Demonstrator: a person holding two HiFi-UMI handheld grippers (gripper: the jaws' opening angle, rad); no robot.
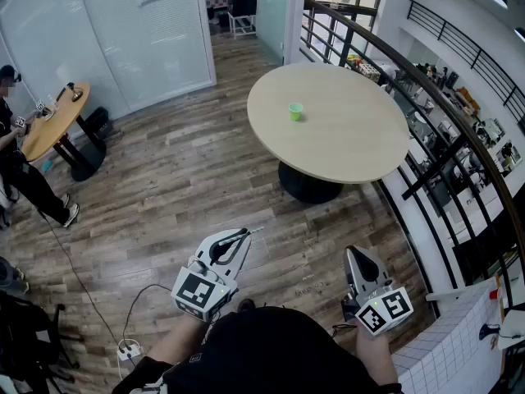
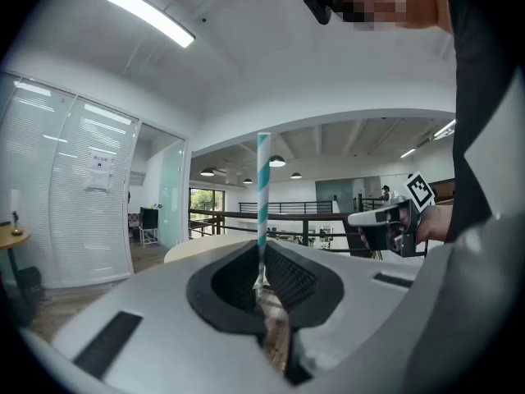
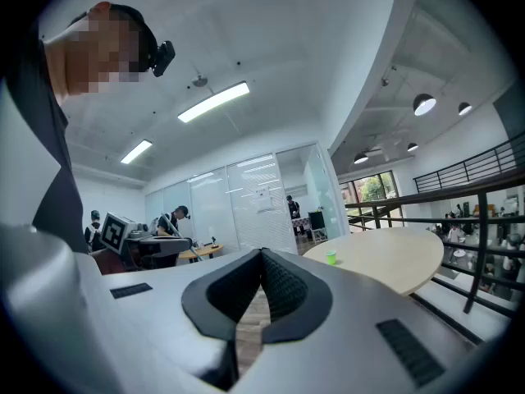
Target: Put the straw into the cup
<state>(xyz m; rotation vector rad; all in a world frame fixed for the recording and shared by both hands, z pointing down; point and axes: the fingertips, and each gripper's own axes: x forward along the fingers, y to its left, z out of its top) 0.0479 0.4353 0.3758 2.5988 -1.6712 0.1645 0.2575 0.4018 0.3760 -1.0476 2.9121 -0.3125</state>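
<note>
A small green cup (image 1: pixel 295 112) stands on the round beige table (image 1: pixel 344 146) ahead of me; the right gripper view shows the cup (image 3: pixel 330 258) far off on the same table (image 3: pixel 385 257). My left gripper (image 1: pixel 244 235) is held over the wooden floor, well short of the table. It is shut on a white straw with teal stripes (image 2: pixel 262 189), which stands upright out of the jaws. My right gripper (image 1: pixel 353 251) is beside it to the right, jaws shut with nothing between them (image 3: pixel 261 257).
A black railing (image 1: pixel 459 130) curves past the table's right side. Glass partitions (image 1: pixel 139 39) close off the back left. A person stands at a small wooden table (image 1: pixel 49 125) far left. A cable and power strip (image 1: pixel 127 351) lie on the floor near my left.
</note>
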